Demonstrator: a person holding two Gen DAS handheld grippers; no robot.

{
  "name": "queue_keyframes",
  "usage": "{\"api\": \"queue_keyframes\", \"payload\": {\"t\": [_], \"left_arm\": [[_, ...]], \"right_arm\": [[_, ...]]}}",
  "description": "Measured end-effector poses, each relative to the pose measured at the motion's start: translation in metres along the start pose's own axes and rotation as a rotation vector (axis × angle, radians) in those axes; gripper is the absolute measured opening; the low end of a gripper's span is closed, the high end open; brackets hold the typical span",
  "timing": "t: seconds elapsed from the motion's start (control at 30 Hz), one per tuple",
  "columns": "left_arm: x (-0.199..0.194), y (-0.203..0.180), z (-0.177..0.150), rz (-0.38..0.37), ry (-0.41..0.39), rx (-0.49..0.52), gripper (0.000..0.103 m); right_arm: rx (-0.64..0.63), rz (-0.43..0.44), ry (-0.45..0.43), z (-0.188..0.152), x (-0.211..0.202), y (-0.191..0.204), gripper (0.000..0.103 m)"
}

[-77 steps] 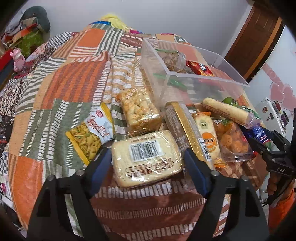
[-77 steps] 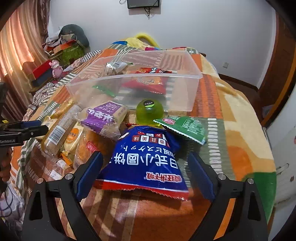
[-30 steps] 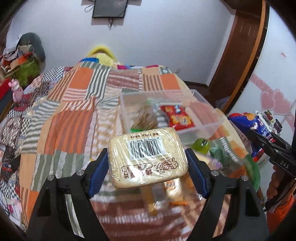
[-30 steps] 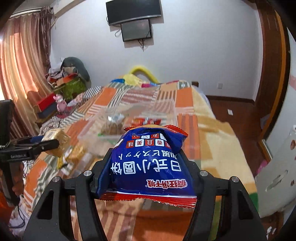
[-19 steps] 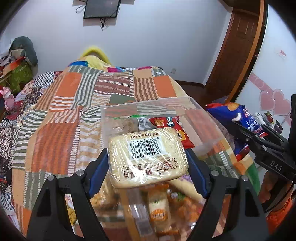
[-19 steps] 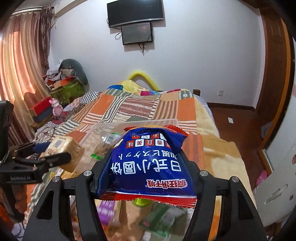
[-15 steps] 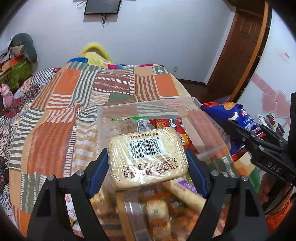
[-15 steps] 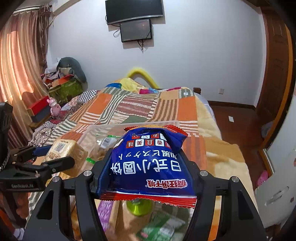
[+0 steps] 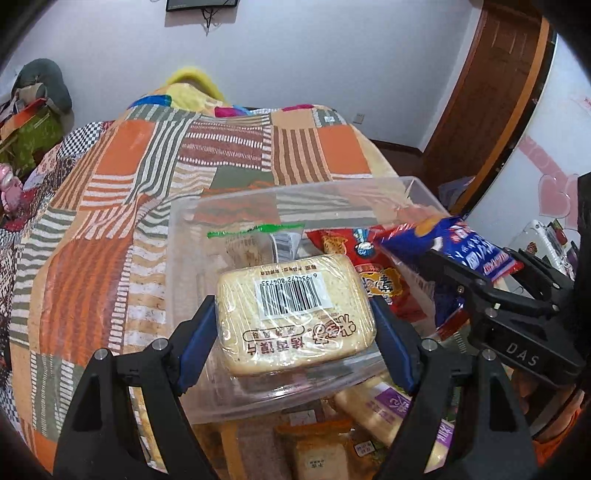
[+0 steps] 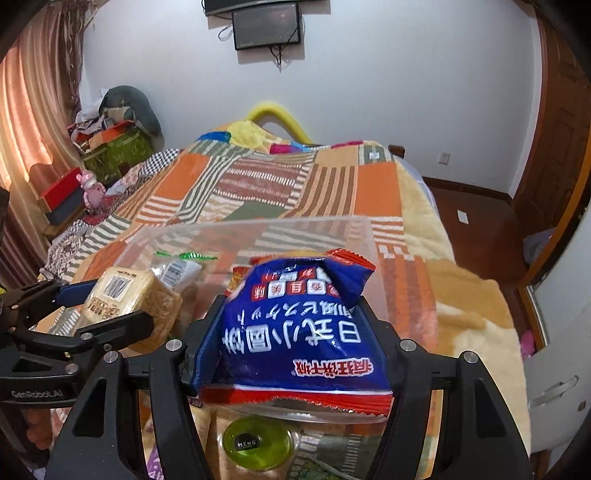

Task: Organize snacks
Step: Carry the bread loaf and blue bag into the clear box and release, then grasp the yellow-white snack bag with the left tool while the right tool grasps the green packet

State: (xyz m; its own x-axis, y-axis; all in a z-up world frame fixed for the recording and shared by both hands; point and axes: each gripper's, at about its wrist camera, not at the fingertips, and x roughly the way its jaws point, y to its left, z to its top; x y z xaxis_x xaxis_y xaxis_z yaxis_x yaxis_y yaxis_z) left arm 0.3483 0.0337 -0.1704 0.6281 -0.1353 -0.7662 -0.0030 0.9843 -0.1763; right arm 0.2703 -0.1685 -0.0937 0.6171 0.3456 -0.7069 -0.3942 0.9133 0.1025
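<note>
We see a bed (image 10: pixel 332 184) with an orange, green and striped patchwork blanket (image 9: pixel 122 229). Behind its head: pale lilac wall (image 10: pixel 388 74) with a mounted TV (image 10: pixel 266 24). Left of bed: reddish curtain (image 10: pixel 29 110), cluttered shelf (image 10: pixel 110 140). Right of bed: wood floor (image 10: pixel 476 229), brown door (image 9: pixel 491 85).

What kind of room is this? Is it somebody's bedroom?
Most likely a bedroom, yes. A big bed with a patchwork blanket fills the room, a TV hangs on the wall, and curtains cover a window.
</note>
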Motion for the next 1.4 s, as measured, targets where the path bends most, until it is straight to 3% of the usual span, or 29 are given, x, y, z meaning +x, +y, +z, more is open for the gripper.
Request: {"api": "queue_keyframes", "payload": {"t": [0.1,0.4,0.77,1.1,1.4], "left_arm": [[0.001,0.0,-0.004,0.009,0.01,0.005,0.08],[-0.046,0.004,-0.005,0.008,-0.071,0.027,0.081],[-0.109,0.049,-0.025,0.076,-0.111,0.044,0.084],[-0.105,0.12,-0.074,0.155,-0.014,-0.042,0.085],[-0.072,0.151,-0.12,0.136,0.104,-0.025,0.085]], "right_arm": [[0.005,0.001,0.003,0.0,-0.002,-0.002,0.065],[-0.031,-0.016,-0.05,0.001,-0.032,-0.002,0.072],[-0.006,-0.011,-0.084,-0.014,-0.072,-0.011,0.078],[0.002,-0.054,-0.049,-0.043,-0.076,-0.012,0.08],[0.055,-0.055,0.049,-0.078,-0.064,-0.019,0.08]]}}
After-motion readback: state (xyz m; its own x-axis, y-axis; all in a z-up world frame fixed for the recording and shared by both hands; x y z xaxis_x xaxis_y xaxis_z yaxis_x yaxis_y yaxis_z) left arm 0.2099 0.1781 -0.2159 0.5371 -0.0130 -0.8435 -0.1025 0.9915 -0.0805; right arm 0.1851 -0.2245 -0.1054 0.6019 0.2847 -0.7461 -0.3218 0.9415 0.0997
